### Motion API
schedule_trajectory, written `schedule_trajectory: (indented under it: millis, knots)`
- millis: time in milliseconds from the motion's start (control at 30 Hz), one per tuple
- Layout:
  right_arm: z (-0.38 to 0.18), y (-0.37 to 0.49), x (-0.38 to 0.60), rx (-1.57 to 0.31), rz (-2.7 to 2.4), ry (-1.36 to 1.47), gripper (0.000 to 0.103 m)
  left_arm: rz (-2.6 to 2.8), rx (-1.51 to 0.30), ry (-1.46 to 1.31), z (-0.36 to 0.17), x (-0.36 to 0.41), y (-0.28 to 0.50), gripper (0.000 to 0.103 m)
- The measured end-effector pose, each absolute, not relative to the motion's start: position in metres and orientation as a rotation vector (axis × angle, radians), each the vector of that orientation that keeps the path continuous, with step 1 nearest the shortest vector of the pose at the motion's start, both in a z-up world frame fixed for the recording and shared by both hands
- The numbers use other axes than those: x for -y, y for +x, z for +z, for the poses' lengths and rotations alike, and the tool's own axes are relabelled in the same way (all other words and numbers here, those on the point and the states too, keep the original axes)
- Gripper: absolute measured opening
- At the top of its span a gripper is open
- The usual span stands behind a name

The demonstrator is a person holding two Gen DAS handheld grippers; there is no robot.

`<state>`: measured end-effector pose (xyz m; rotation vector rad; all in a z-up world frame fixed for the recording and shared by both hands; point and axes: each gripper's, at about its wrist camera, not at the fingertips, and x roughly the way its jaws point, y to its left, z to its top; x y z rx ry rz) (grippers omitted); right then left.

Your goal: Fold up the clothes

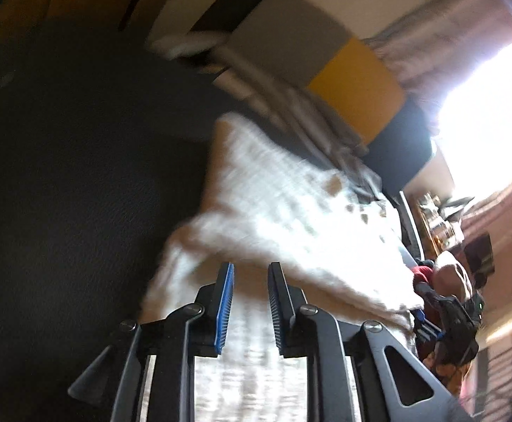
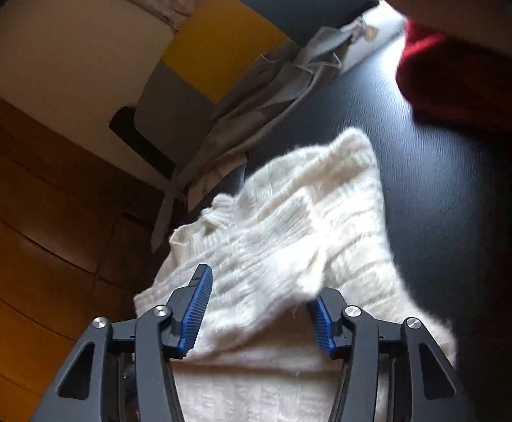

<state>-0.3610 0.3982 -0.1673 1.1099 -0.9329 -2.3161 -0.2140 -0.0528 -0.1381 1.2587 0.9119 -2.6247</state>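
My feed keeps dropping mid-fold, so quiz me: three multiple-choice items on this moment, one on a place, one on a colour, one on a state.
1. Where does the cream knit sweater lie?
A. On the dark table
B. In a basket
C. On a hanger

2. What colour are the pads of the right hand-held gripper?
A. Green
B. Blue
C. White

3. How do the right hand-held gripper's jaws stand?
A. Clamped on a red cloth
B. Shut and empty
C. Open, over the sweater

Answers:
1 A: the knit spreads flat across the dark top.
2 B: both ribbed pads are blue.
3 C: a wide gap shows between the pads, with knit below.
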Motion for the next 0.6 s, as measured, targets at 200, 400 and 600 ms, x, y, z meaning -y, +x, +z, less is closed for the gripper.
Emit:
schedule_trajectory:
  millis: [200, 400, 600]
  knots:
    - [-0.148, -0.362, -0.374, 0.481, -2.571, 1.165, 0.013, -2.648, -0.742, 1.323, -0.129, 0.036, -0.232, 0.024]
    - [-0.142, -0.366, -0.368, 0.215, -2.707, 1.155, 0.052, -2.671, -0.589, 1.360, -0.123, 0.021, -0.254, 0.024]
    - [-0.102, -0.355, -0.315, -0.052, -2.588, 0.963, 0.071, -2.702, -0.460, 1.360, -0.120, 0.010, -0.280, 0.027]
